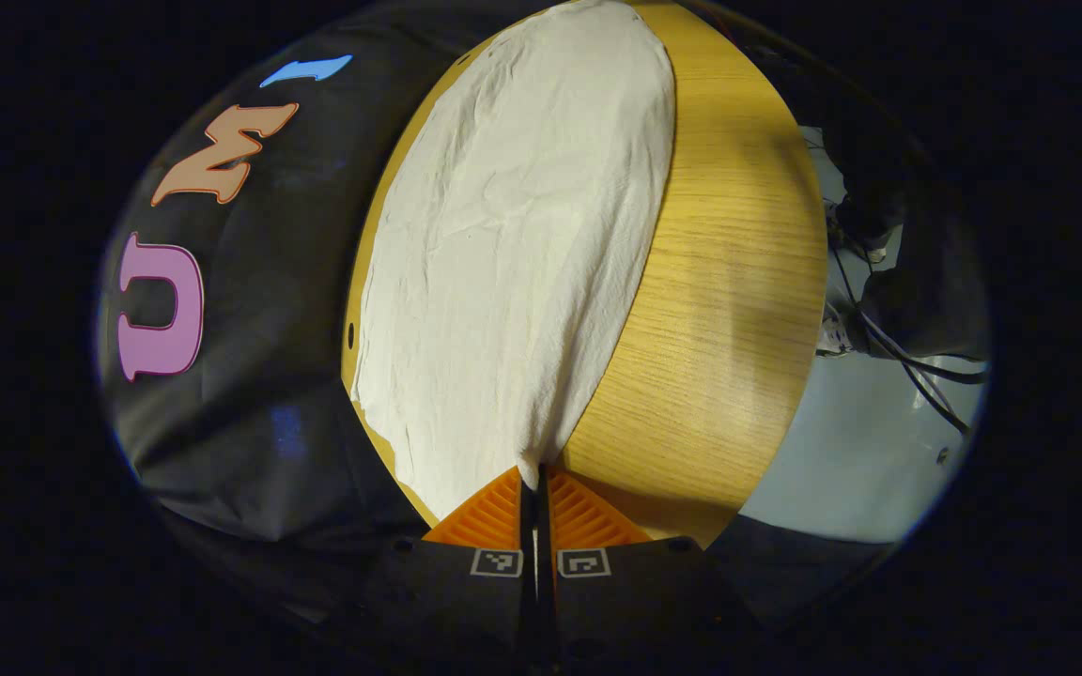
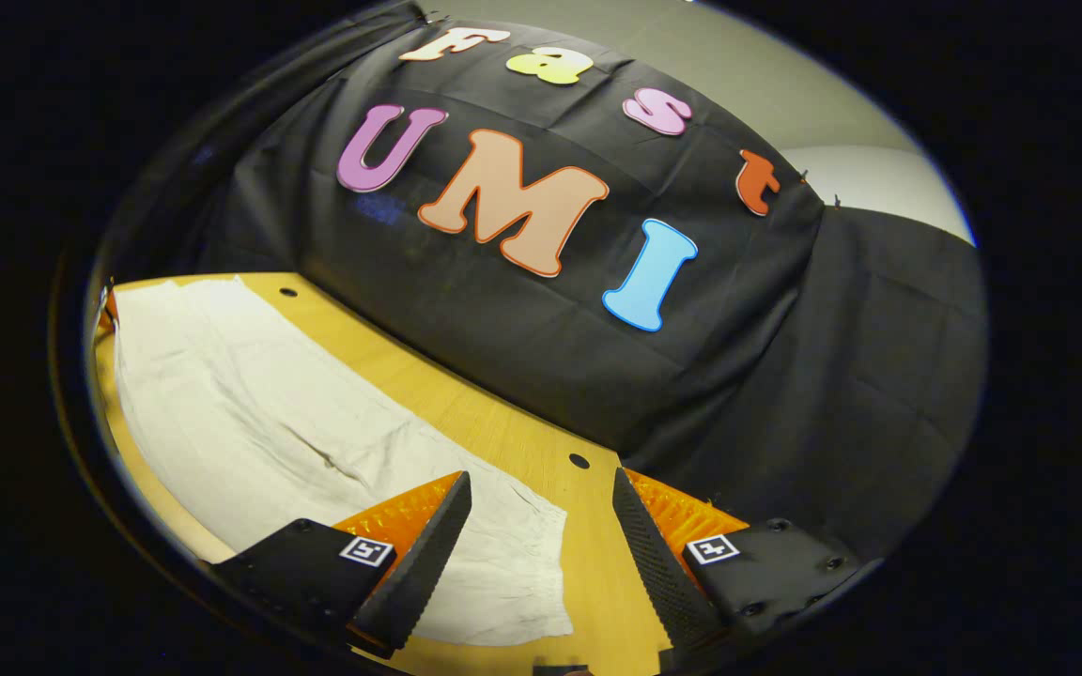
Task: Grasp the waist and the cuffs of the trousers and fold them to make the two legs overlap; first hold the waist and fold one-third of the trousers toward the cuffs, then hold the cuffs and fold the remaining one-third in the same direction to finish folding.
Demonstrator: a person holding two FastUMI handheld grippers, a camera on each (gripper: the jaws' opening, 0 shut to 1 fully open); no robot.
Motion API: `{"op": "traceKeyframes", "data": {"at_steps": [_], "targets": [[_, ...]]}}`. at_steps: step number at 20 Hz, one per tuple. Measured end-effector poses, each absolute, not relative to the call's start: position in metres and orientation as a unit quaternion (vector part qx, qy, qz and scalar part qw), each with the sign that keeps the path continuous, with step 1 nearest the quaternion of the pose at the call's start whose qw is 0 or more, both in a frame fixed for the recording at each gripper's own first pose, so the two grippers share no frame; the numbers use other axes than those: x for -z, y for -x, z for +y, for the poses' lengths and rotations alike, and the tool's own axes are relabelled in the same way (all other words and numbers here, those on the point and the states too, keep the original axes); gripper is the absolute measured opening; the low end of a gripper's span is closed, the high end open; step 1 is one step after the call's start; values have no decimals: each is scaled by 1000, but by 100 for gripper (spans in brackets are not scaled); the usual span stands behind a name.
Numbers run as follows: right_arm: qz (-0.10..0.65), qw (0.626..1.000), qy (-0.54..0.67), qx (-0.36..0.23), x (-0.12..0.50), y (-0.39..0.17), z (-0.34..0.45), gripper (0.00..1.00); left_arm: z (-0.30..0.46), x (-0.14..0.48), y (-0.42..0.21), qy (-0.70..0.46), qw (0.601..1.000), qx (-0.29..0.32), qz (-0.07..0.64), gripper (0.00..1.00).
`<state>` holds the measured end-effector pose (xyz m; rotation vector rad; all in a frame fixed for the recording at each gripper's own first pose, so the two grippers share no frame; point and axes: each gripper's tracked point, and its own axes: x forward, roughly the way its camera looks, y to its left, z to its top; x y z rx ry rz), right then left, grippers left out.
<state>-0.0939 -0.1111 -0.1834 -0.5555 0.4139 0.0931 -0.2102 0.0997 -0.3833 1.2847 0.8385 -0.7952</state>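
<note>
Where the left gripper view looks along the bench: left claw pinched tight on trousers edge, cloth spread flat beyond. Right gripper view: right claw spread wide, holding nothing, hovering over trousers end near bench edge.

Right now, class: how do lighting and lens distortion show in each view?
Left gripper view: fisheye bows the wooden table into a barrel, shade darkening its far end. Right gripper view: trousers evenly lit, table edge curved, right gripper sharp.
</note>
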Motion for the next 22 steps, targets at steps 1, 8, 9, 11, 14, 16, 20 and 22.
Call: {"op": "traceKeyframes", "data": {"at_steps": [1, 8, 9, 11, 14, 16, 20, 22], "targets": [[210, 932, 289, -55, 191, 100, -115, 98, 99, 383, 211, -567, 649, 349, 367, 0], [272, 845, 438, -143, 269, 154, -142, 97, 99, 383, 211, -570, 650, 342, 366, 0], [280, 830, 455, -157, 279, 162, -144, 97, 99, 383, 210, -572, 649, 342, 365, 0], [291, 805, 483, -186, 295, 175, -147, 97, 99, 384, 210, -571, 650, 341, 367, 0], [304, 760, 520, -244, 321, 193, -146, 97, 99, 384, 210, -570, 651, 339, 371, 0], [313, 749, 524, -258, 332, 196, -150, 99, 100, 385, 210, -569, 652, 335, 373, 0], [338, 719, 541, -276, 355, 204, -163, 99, 101, 386, 209, -569, 653, 331, 376, 0], [331, 705, 558, -286, 360, 196, -163, 94, 103, 386, 209, -569, 653, 327, 378, 0]]}}
